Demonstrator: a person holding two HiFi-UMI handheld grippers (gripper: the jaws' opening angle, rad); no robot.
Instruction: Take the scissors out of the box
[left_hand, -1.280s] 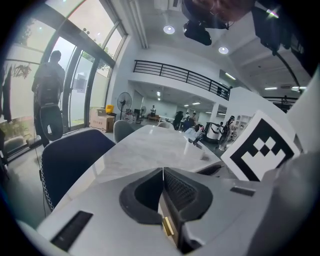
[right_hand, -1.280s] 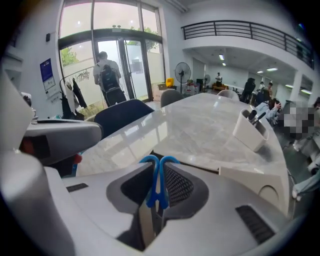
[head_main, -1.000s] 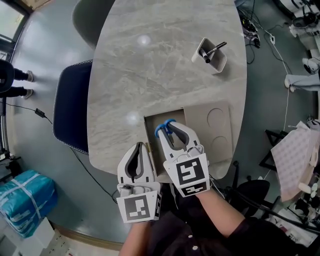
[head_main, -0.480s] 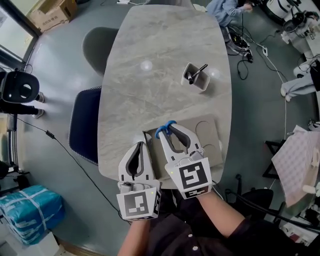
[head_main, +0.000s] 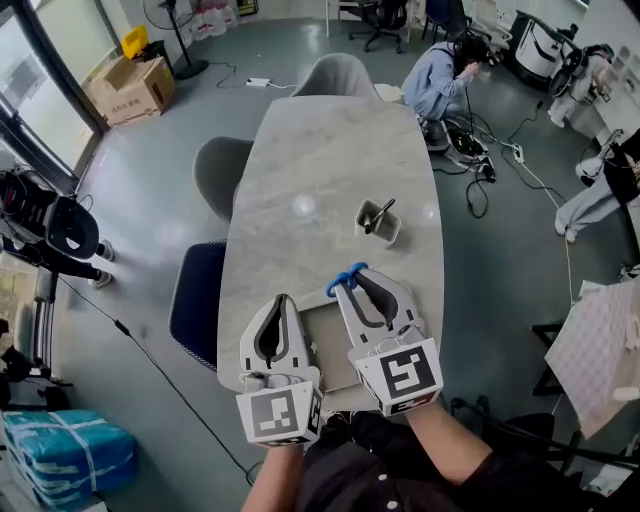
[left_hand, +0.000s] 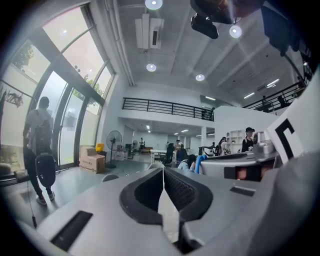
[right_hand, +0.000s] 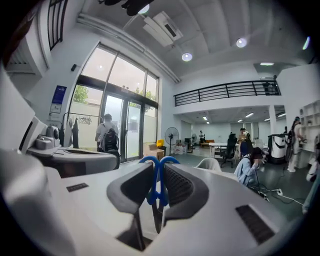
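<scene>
Likely open-plan lab office: mezzanine railing (left_hand: 165, 106), glass wall (right_hand: 117, 125), floor cables (head_main: 480, 190)

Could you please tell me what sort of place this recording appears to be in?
Probably a large open-plan office or lab hall: a long stone-look meeting table with chairs beside it, a railed mezzanine, tall glass windows, and a person working near floor cables.

The right gripper (head_main: 352, 284) has lifted the scissors (head_main: 343, 278) up out of the box (head_main: 328, 345); the left gripper (head_main: 283, 300) has risen too; the worktop (head_main: 330, 170) lies farther below.
</scene>
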